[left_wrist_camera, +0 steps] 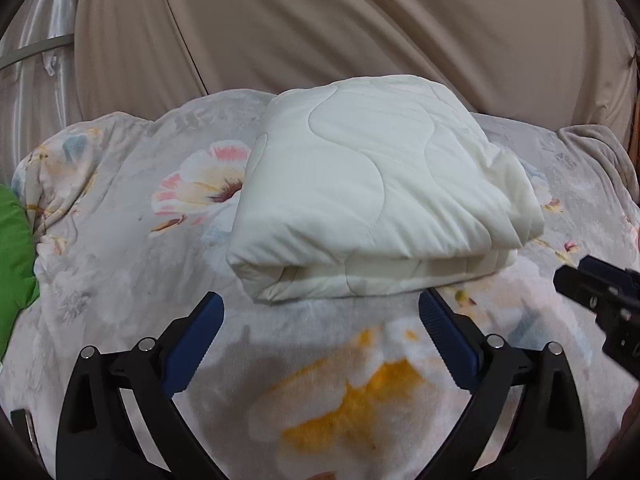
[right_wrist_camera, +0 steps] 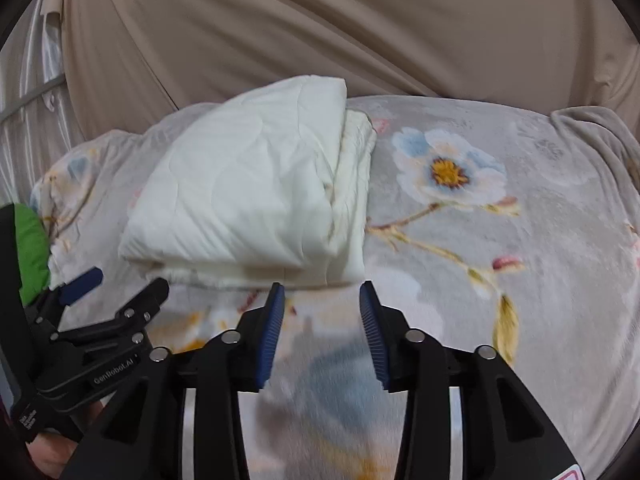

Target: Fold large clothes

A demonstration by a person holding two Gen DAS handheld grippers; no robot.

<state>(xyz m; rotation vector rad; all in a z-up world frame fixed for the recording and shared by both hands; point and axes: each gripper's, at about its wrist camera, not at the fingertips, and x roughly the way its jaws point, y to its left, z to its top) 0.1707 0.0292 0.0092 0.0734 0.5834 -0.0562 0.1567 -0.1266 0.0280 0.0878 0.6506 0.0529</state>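
Quilt (left_wrist_camera: 380, 192), cream-white with stitched wavy lines, lies as a thick rectangular bundle on the floral blanket (left_wrist_camera: 120, 280) that covers the bed. It sits toward the far edge of the blanket, near the beige curtain (left_wrist_camera: 360, 20) behind, roughly midway between the left and right edges. Several layers are stacked; the rounded fold faces the near side, and in the right wrist view the loose layered edges show along its right side, a little uneven and puckered.

Left gripper (left_wrist_camera: 320, 316): fingers spread wide apart, nothing between them, hovering just short of the bundle's near edge, not touching it. Blue pads bare.

Right gripper (right_wrist_camera: 322, 300): fingers parted, narrower gap than the left, empty too, close to the bundle's near right corner. Cloth beneath it is blurred, so contact with the blanket cannot be judged.

Green cloth (left_wrist_camera: 14, 248) at the blanket's left edge, apart from the quilt; what it is cannot be told.

Progress, as a judgement: folding looks nearly or fully done. The quilt is compact and holds its shape with neither tool gripping it. What may remain is squaring the ragged right-hand layers or one more fold to halve it. No other unfolded large piece is plainly visible.
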